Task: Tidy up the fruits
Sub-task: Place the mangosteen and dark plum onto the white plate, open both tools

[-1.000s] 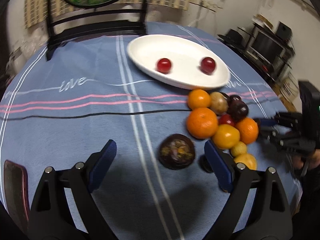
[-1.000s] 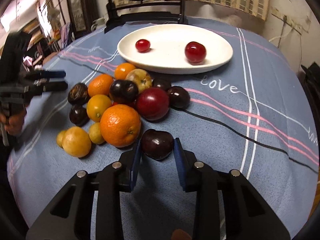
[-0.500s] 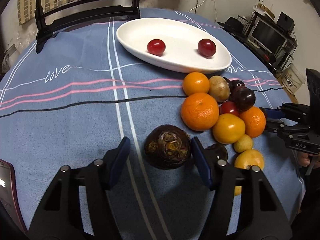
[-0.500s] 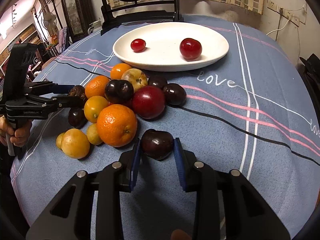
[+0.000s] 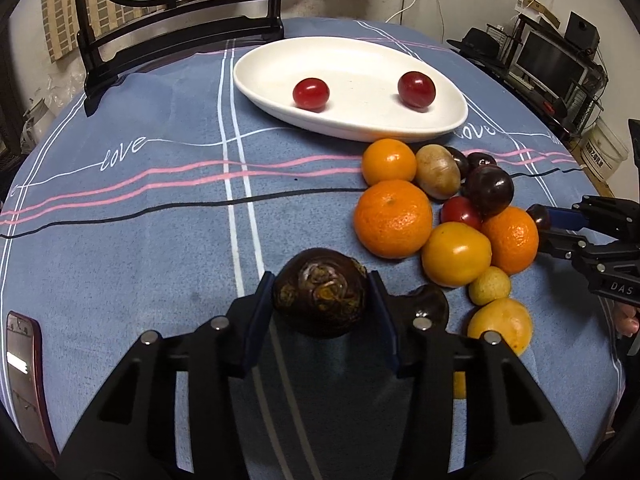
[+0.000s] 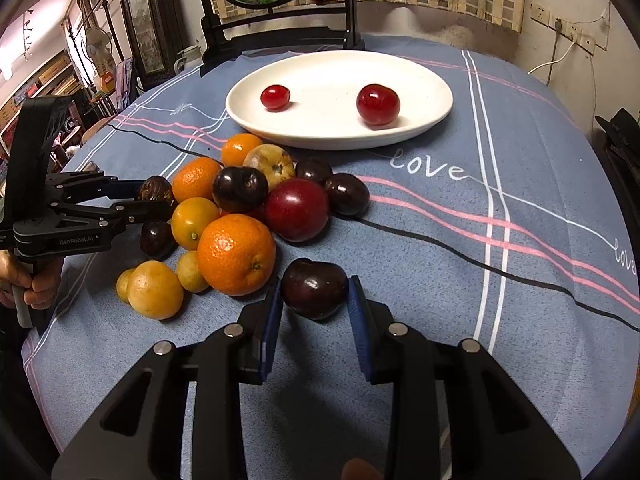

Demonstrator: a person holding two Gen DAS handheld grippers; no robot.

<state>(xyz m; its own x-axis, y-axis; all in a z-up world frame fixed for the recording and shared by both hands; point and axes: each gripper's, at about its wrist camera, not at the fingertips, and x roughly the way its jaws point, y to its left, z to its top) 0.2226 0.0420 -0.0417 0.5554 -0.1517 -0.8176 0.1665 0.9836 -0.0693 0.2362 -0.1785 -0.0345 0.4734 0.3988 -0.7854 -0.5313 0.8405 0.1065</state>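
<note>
My left gripper [image 5: 322, 300] is shut on a dark brown wrinkled passion fruit [image 5: 320, 292], just left of the fruit pile. My right gripper [image 6: 314, 300] is shut on a dark plum [image 6: 314, 288] at the pile's near right side. The pile holds oranges [image 5: 393, 218], a kiwi [image 5: 438, 170], dark plums [image 5: 490, 190], a red plum [image 6: 297, 209] and small yellow fruits [image 5: 489, 286]. A white oval plate [image 5: 360, 120] behind the pile holds two red fruits [image 5: 311, 93] [image 5: 416, 89]. Each gripper shows in the other's view: the left [image 6: 132, 200], the right [image 5: 560, 224].
A blue striped tablecloth [image 5: 140, 200] covers the round table. A dark wooden mirror stand [image 5: 180, 36] sits at the far edge behind the plate. A red phone [image 5: 24, 368] lies at the near left edge. Furniture and a monitor [image 5: 552, 64] stand beyond the right side.
My left gripper has moved forward around the passion fruit and closed on it. My right gripper stays shut on the dark plum, barely moved.
</note>
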